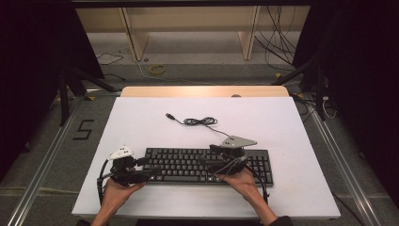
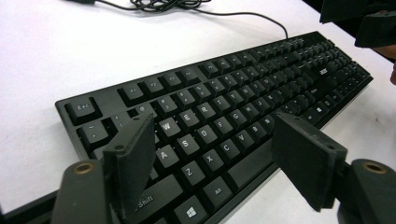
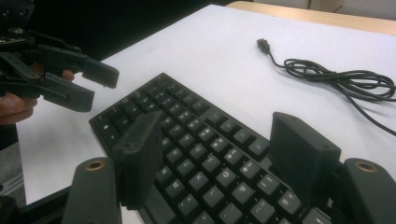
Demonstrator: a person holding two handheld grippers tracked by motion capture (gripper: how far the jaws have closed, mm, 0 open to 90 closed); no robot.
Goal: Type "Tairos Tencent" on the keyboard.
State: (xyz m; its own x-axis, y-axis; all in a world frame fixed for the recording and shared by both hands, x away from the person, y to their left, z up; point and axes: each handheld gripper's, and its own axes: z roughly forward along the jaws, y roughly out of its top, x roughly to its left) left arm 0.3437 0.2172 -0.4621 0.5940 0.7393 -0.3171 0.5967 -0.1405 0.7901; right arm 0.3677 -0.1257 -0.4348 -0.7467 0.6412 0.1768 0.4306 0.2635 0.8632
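A black keyboard (image 1: 188,160) (image 2: 261,79) (image 3: 187,107) lies flat near the front of the white table (image 1: 141,122). Its black cable (image 1: 200,121) (image 3: 336,77) lies coiled behind it, with the USB plug (image 1: 169,115) (image 3: 264,45) loose on the table. My left gripper (image 1: 153,171) (image 2: 215,123) hovers open over the keyboard's left end, nothing between its jaws. My right gripper (image 1: 206,165) (image 3: 217,121) hovers open over the keys right of the middle, also holding nothing. Each gripper view shows the other gripper farther off: the right gripper (image 2: 373,23) and the left gripper (image 3: 84,84).
Bare white tabletop (image 1: 263,122) stretches behind and beside the keyboard. A wooden strip (image 1: 202,91) edges the table's far side. Beyond it stand wooden shelf legs (image 1: 134,37) and loose floor cables (image 1: 277,42). A "5" (image 1: 83,129) is marked on the floor at the left.
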